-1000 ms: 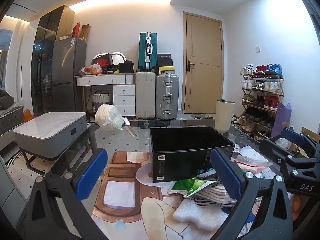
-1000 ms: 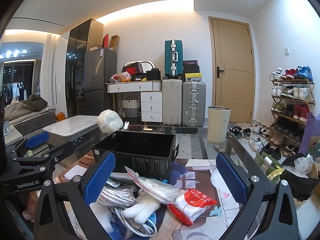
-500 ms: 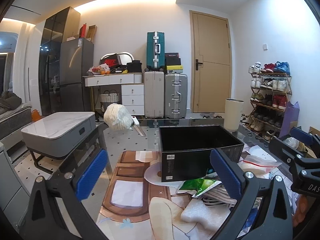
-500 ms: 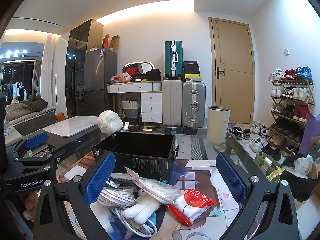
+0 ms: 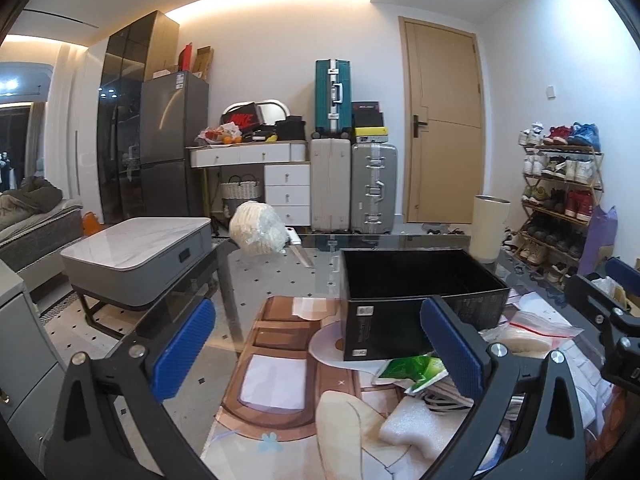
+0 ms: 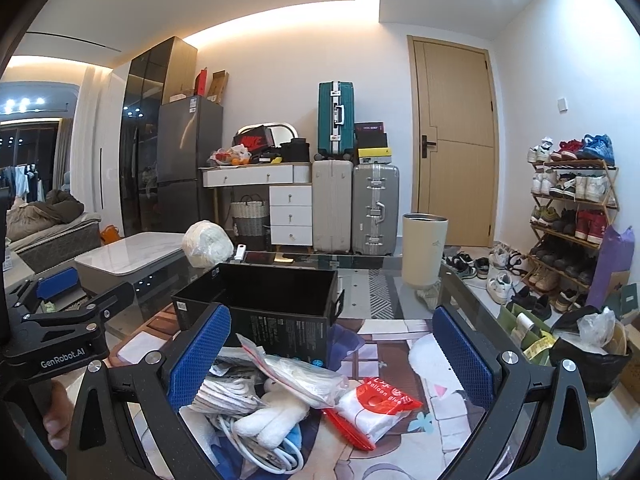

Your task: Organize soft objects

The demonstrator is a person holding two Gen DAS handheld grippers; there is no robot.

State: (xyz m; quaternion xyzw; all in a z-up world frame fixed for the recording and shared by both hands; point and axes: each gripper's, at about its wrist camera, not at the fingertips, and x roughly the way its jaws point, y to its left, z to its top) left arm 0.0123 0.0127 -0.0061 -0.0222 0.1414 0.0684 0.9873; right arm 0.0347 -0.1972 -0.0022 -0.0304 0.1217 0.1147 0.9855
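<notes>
An empty black box [image 5: 420, 300] [image 6: 264, 308] stands on the glass table. In front of it lies a pile of soft things: a white plush toy [image 6: 272, 420], a clear bag of white material [image 6: 296, 372], a red and white packet [image 6: 376, 404], a white cable [image 6: 264, 452], a green packet [image 5: 416, 372] and white foam [image 5: 420, 428]. My right gripper [image 6: 328, 356] is open above the pile and holds nothing. My left gripper [image 5: 316, 348] is open and empty, left of the pile.
A cartoon mat [image 5: 280, 380] covers the table. A white wrapped bundle [image 5: 260, 234] sits at the far table edge. A grey low table [image 5: 136, 252] stands left, a cream bin [image 6: 424, 254] and shoe rack [image 6: 572, 220] right. Suitcases and a door are behind.
The left gripper has turned and risen a little, so the room shifts right and down in its view. The right gripper has barely moved. Both stay open.
</notes>
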